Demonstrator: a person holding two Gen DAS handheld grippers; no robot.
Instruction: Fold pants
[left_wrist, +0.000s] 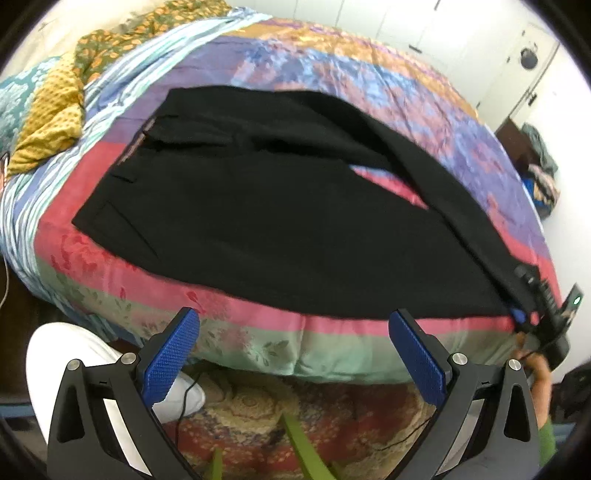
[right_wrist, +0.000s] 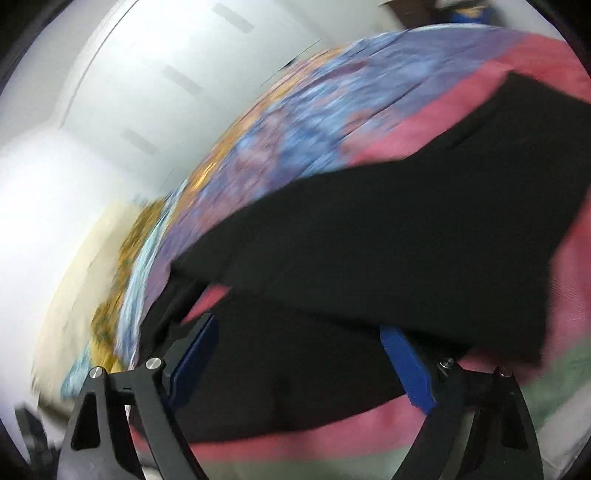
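Black pants (left_wrist: 280, 206) lie spread on a multicoloured bedspread (left_wrist: 332, 74), waistband at the left, legs running to the right. My left gripper (left_wrist: 291, 325) is open and empty, held off the bed's near edge, apart from the pants. My right gripper (left_wrist: 526, 314) shows at the far right by the leg ends; its state there is unclear. In the blurred right wrist view, the right gripper (right_wrist: 299, 332) has its jaws wide apart over the black pants (right_wrist: 369, 240). Whether cloth sits between the fingers cannot be told.
Yellow and green patterned bedding (left_wrist: 55, 110) is heaped at the bed's far left. A floral rug (left_wrist: 277, 410) and a cable lie on the floor below the bed edge. White wardrobe doors (left_wrist: 443, 29) stand behind the bed. Clothes are piled at the far right (left_wrist: 543, 177).
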